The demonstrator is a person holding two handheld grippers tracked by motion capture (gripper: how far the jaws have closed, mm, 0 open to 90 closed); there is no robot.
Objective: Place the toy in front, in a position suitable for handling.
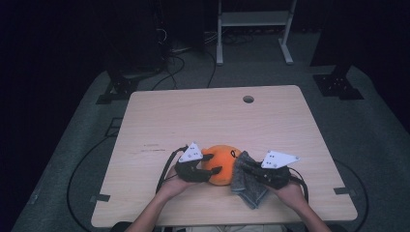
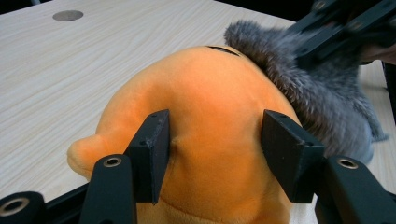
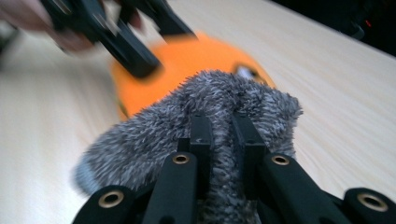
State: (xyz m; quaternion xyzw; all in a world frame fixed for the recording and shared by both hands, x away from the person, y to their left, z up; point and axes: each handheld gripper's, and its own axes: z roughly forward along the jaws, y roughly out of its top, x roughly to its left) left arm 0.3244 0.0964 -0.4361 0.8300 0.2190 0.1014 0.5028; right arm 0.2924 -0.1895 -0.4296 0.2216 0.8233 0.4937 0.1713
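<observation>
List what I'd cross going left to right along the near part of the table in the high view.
Left gripper → orange plush toy → grey fuzzy cloth → right gripper, all on the wooden table.

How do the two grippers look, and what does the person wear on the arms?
Both the left gripper and the right gripper are black, each topped by a pale three-cornered plate with dark dots. The jaws have flat black pads and brass-ringed holes. Black cables trail back. The forearms are bare, with no sleeves.
</observation>
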